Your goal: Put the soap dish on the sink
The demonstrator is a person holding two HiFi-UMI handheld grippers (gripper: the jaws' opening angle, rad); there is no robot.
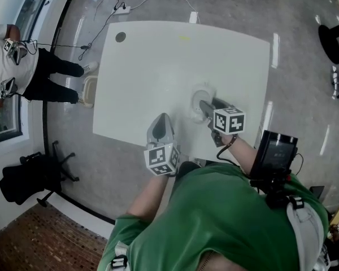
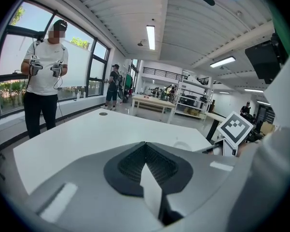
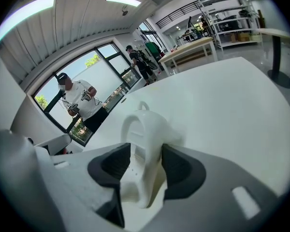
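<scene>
I saw a white bench (image 1: 158, 55) from above, filling the middle of the head view, with my operator's green-sleeved arms reaching in from the lower edge. The right gripper (image 1: 201, 104) sat right of centre, pointing down at a small white rounded shape, the soap dish (image 1: 203, 91), which rested on the bench top. In the right gripper view the jaws of that gripper (image 3: 146, 153) stood wide, and the soap dish (image 3: 142, 129) rose between the two dark pads (image 3: 181, 170), with a sliver of space on its left side; I read no squeeze on it. White on white kept me from separating the dish from anything under it. The left gripper (image 1: 161, 117) hovered just left of the right one, over bare bench. In its own view the left gripper (image 2: 145, 145) had its tips drawn together with nothing between them. At the far left of the head view a person in a white shirt (image 1: 11, 66) stood on the floor.
</scene>
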